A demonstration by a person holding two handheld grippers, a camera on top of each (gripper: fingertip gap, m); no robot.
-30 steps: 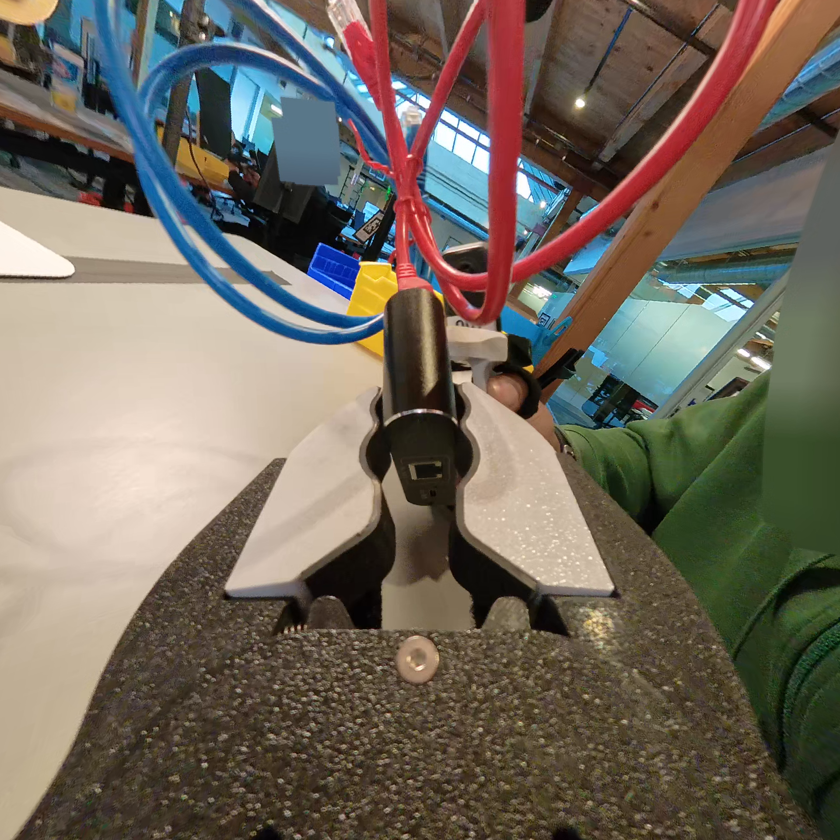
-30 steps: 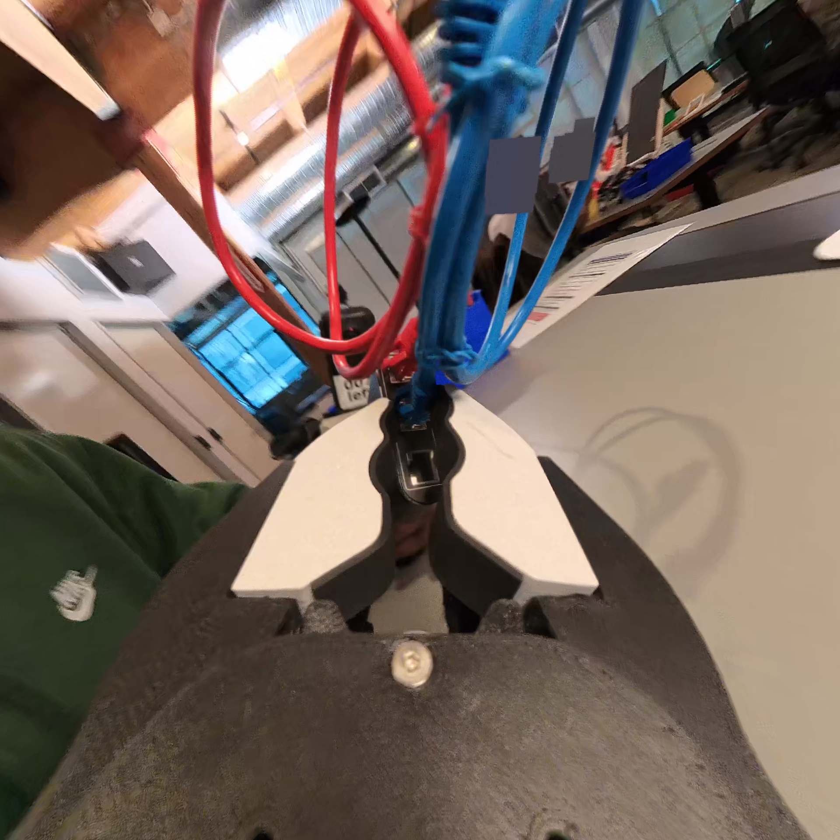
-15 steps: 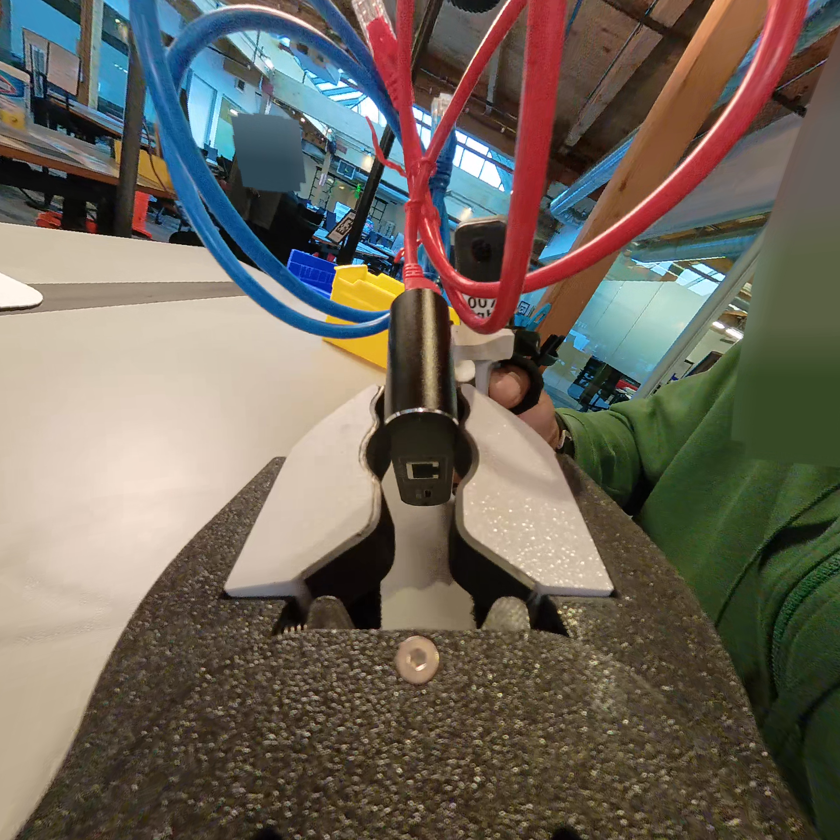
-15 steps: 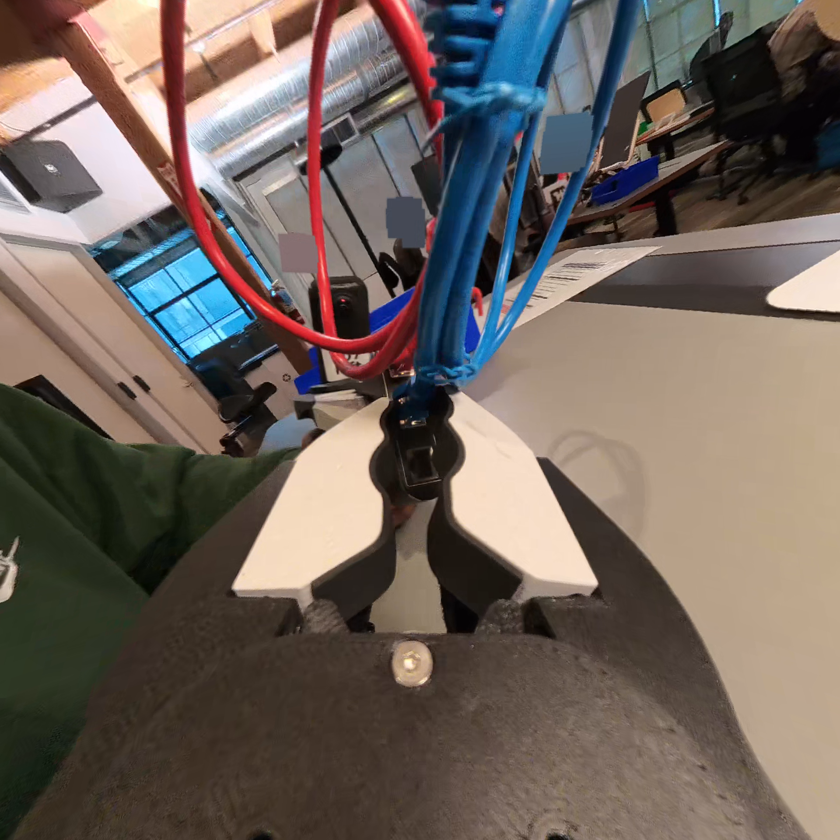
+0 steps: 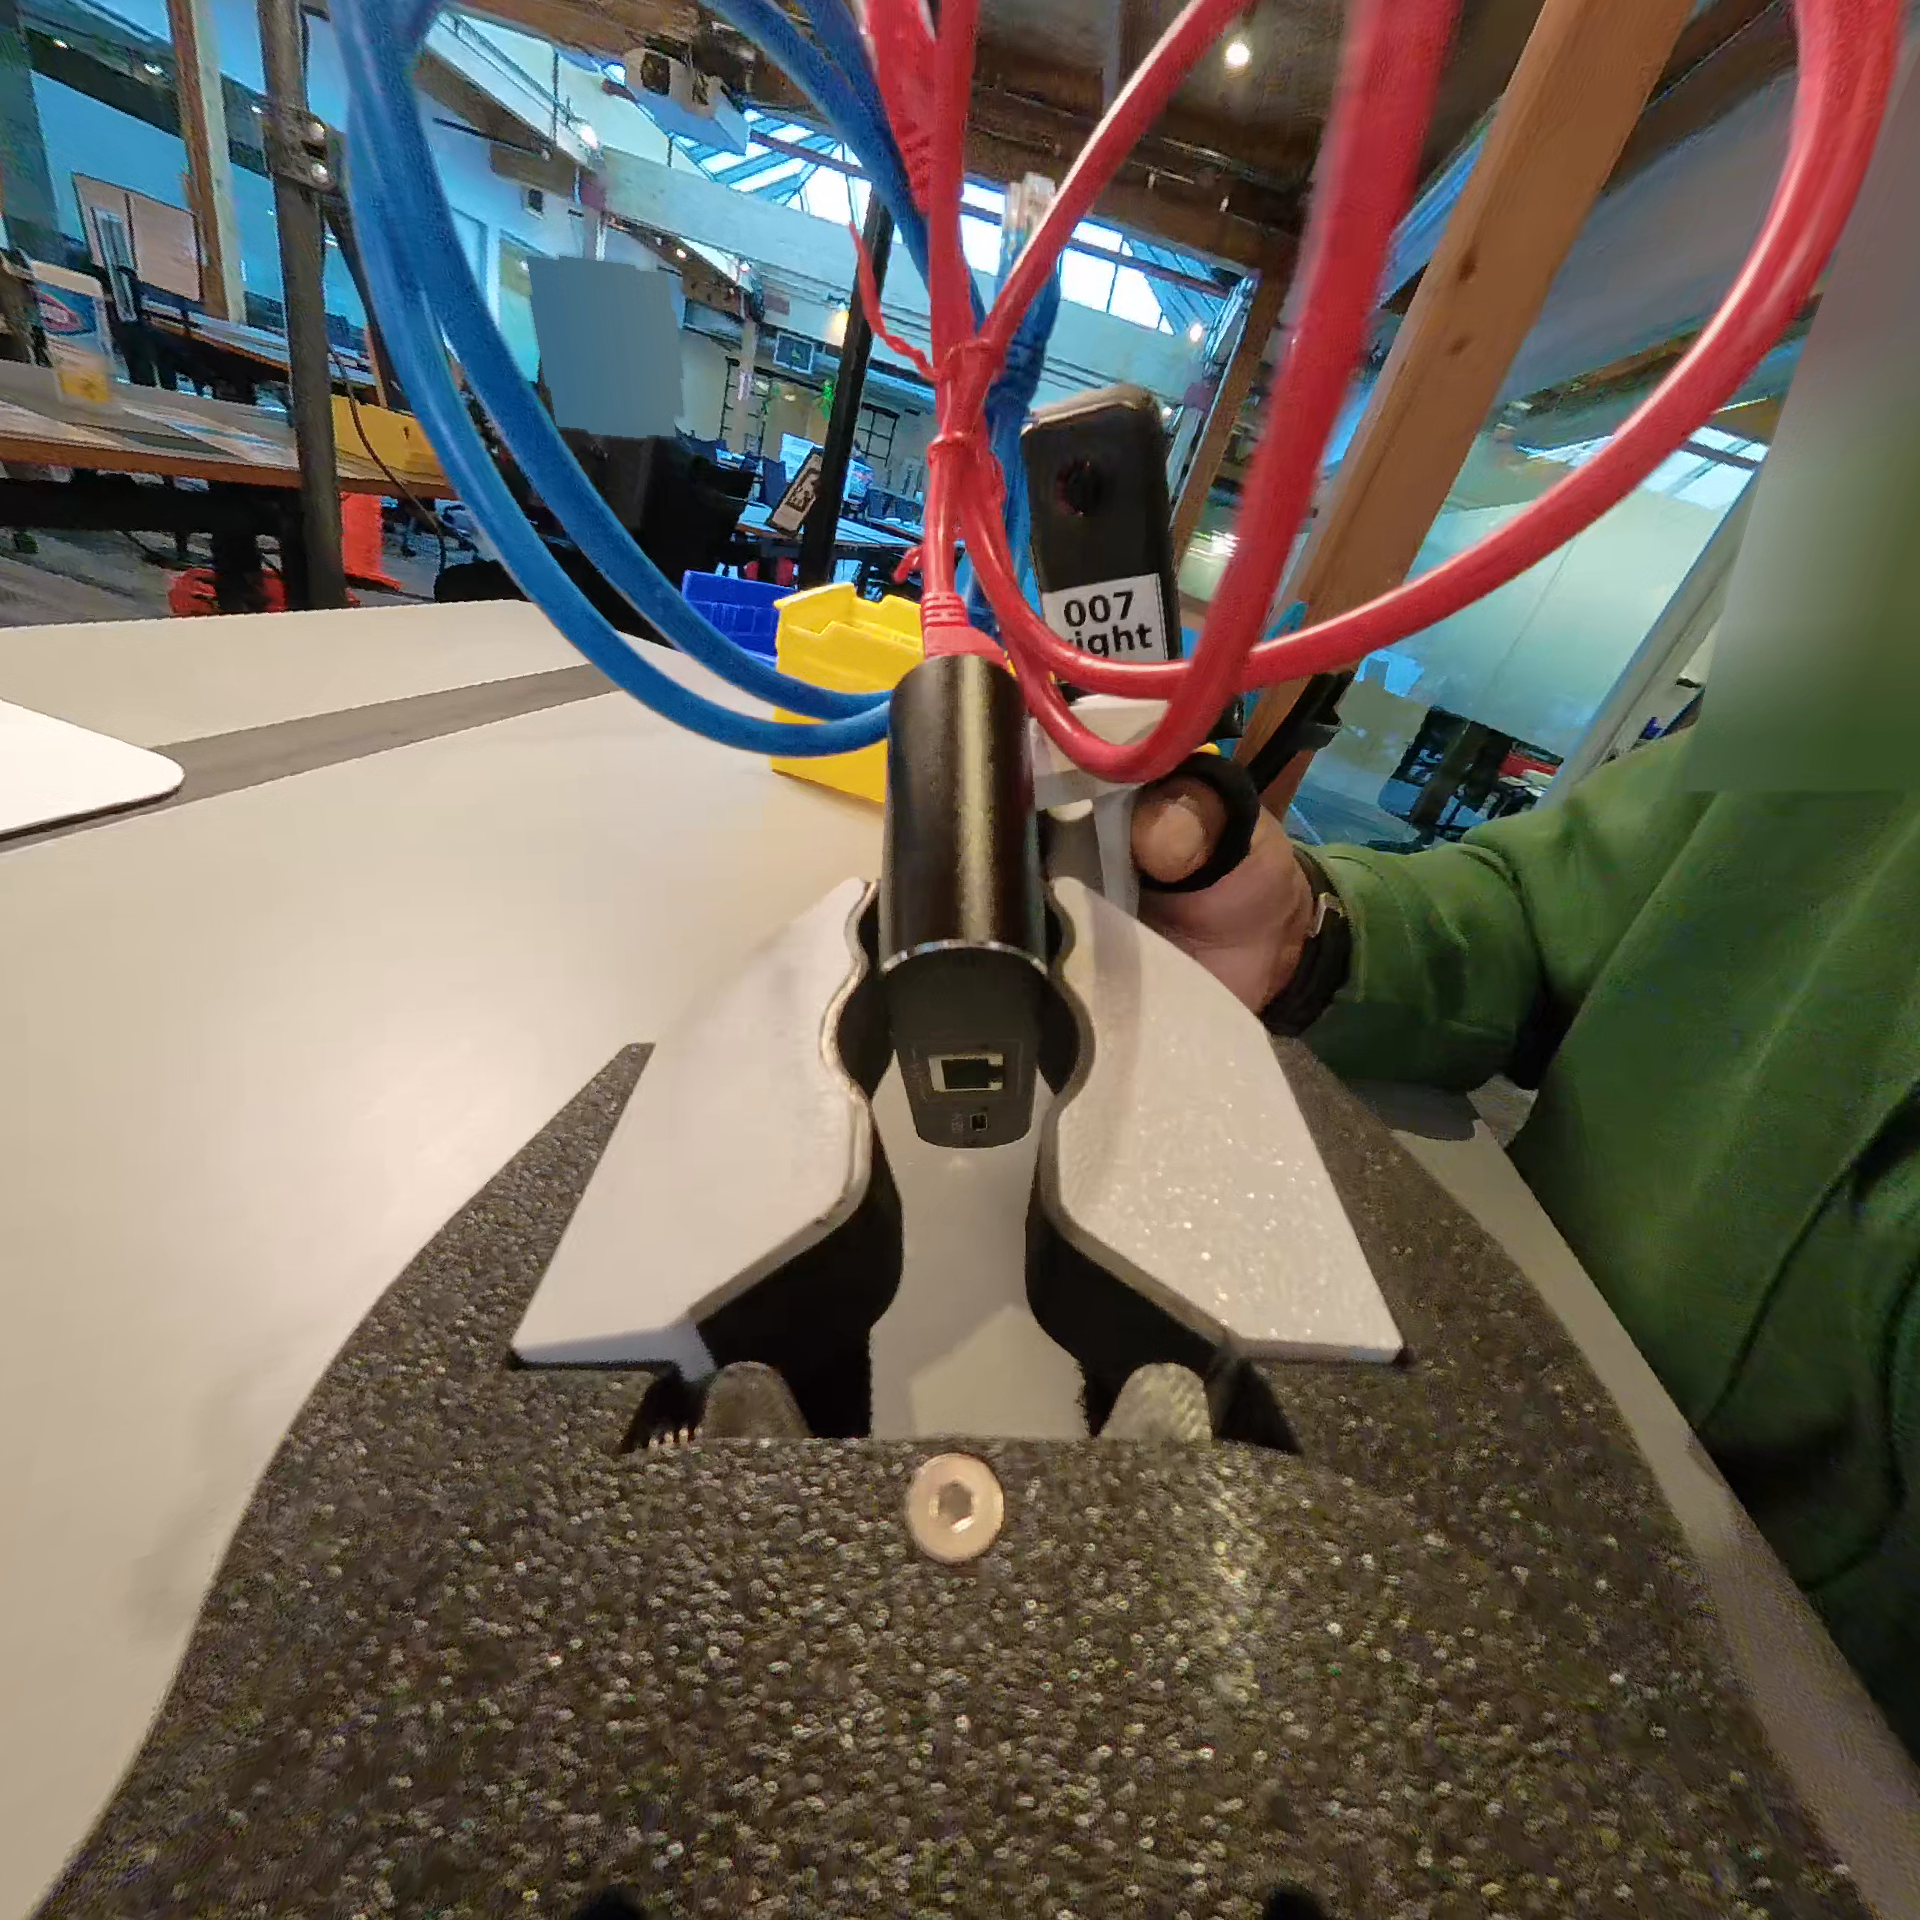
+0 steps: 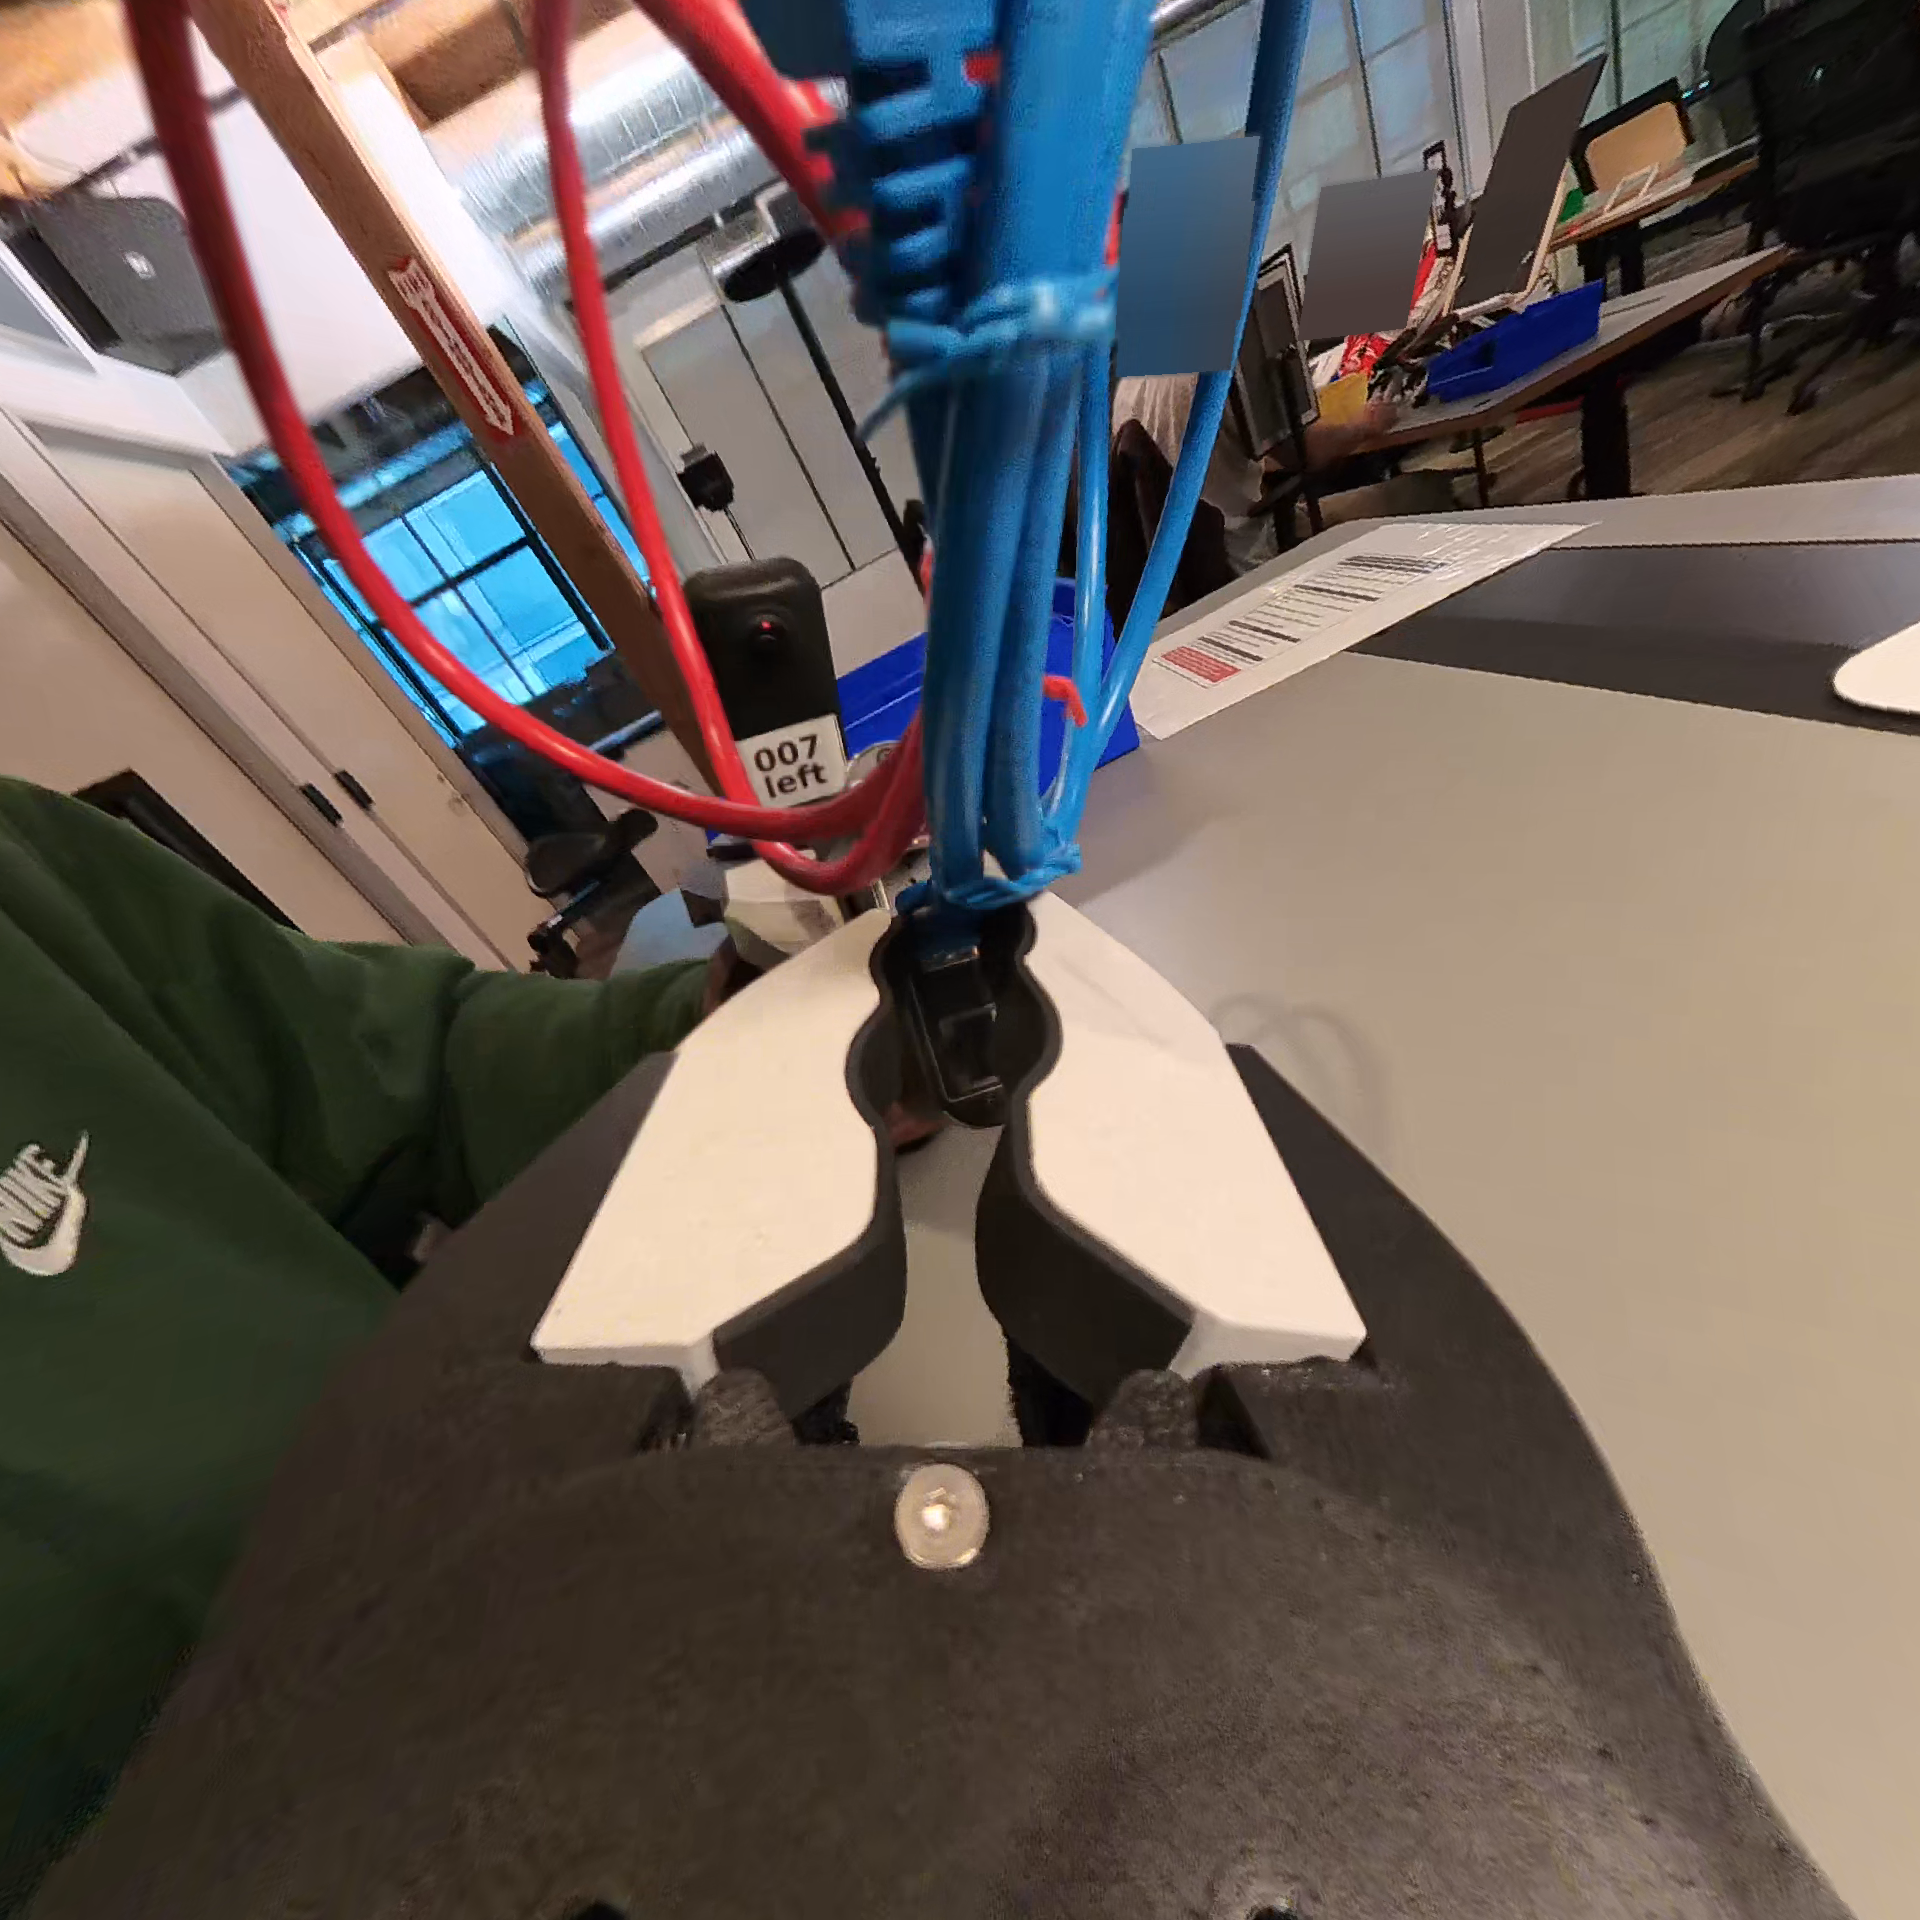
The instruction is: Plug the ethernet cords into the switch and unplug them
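Note:
My left gripper (image 5: pixel 961 904) is shut on a black cylindrical switch (image 5: pixel 961 810) held above the table. An empty port on it faces the camera, and a red cord (image 5: pixel 1340 312) is plugged into its far end. A blue cord (image 5: pixel 468 416) loops behind it. My right gripper (image 6: pixel 961 925) is shut on a black ported piece (image 6: pixel 966 1039) with a tied blue cord bundle (image 6: pixel 997 520) plugged into its top. I cannot tell whether this is the same switch. The grippers face each other closely: the right one (image 5: pixel 1101 540) shows behind the switch, and the left one (image 6: pixel 769 665) behind the cords.
The grey table (image 5: pixel 312 987) lies below both grippers. A yellow bin (image 5: pixel 831 665) and a blue bin (image 5: pixel 727 613) stand at its far edge. A printed sheet (image 6: pixel 1330 603) and a white pad (image 5: pixel 62 769) lie on it. A person's green sleeve (image 5: pixel 1662 1039) is close beside. Less than 4 cm separates the two grippers' tips.
Both views have tilted to a more level angle and show more of the table and room. Both grips are unchanged, and the cord loops have swayed slightly.

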